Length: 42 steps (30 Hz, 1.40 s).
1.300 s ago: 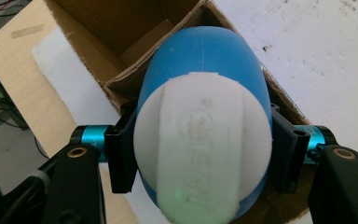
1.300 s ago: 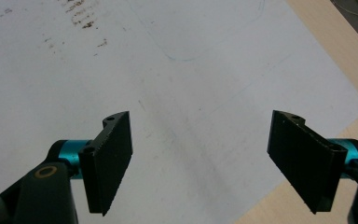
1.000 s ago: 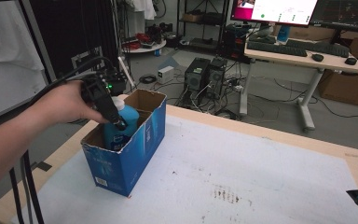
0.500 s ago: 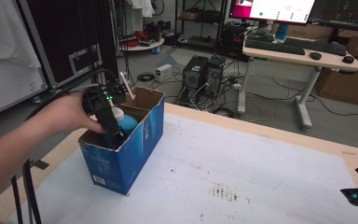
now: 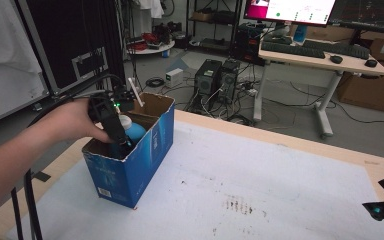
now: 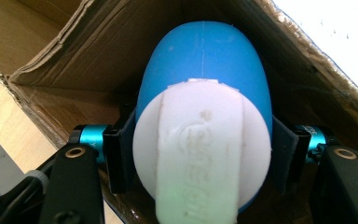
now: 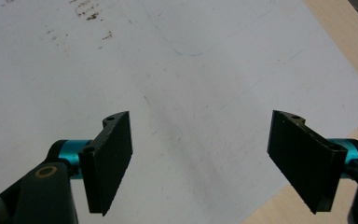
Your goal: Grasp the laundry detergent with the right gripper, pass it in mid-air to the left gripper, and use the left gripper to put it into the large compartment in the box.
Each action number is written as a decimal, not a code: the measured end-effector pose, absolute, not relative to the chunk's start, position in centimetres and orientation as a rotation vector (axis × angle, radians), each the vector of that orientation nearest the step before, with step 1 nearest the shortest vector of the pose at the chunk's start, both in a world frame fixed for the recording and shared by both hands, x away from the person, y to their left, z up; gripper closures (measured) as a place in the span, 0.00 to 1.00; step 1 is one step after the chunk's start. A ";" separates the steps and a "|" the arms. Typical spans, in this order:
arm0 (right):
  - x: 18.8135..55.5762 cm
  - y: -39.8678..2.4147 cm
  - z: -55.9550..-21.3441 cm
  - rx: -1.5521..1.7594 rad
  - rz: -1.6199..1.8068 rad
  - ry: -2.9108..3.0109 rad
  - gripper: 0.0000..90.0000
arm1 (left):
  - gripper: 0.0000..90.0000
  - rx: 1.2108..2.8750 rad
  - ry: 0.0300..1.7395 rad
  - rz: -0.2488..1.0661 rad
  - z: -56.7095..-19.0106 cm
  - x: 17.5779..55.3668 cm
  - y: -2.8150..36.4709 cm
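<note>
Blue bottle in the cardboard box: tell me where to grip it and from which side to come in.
Grip the blue bottle across its rounded body just behind the white cap, coming down through the open top of the cardboard box. The box walls block any sideways approach, and the narrow oval body fits between the jaws. The left gripper already clamps it this way, a pad on each flank.

High overview — 2 close gripper views

My table (image 5: 280, 145) has a light wooden edge and a white sheet (image 5: 260, 190) spread across it. The blue cardboard box (image 5: 130, 165) stands on that sheet beneath my left claw (image 5: 121, 142); brown stains (image 5: 237, 205) lie between it and my right claw (image 5: 382, 210).
</note>
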State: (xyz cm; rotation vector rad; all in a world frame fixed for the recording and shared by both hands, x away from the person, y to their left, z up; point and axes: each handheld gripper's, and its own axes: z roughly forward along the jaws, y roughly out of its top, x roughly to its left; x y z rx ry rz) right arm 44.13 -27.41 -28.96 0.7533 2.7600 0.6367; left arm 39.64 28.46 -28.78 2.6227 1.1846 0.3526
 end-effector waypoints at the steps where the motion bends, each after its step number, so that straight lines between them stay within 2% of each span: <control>1: 44.1 -27.4 -29.0 0.750 0.637 2.759 0.24 | 0.42 2.625 1.182 0.350 -28.8 39.7 28.5; 21: 44.0 -27.7 -29.0 0.750 0.631 2.754 0.24 | 0.42 2.649 1.180 0.341 -28.6 39.8 28.5; 27: 43.9 -27.7 -28.9 0.745 0.630 2.752 0.24 | 0.33 2.633 1.180 0.367 -28.1 39.7 28.6; 28: 43.9 -27.7 -28.9 0.745 0.630 2.752 0.24 | 0.33 2.624 1.203 0.375 -27.5 39.6 28.7; 31: 43.7 -27.6 -28.9 0.737 0.629 2.754 0.24 | 0.25 2.647 1.193 0.403 -26.1 39.2 28.4; 39: 43.1 -27.4 -29.0 0.739 0.651 2.754 0.24 | 0.23 2.668 1.082 0.505 -22.0 38.6 26.1; 41: 43.0 -27.3 -29.0 0.734 0.649 2.752 0.24 | 0.23 2.668 1.082 0.505 -22.0 38.6 26.1; 42: 42.7 -27.1 -29.0 0.731 0.648 2.750 0.24 | 0.23 2.678 1.016 0.532 -21.2 38.5 24.5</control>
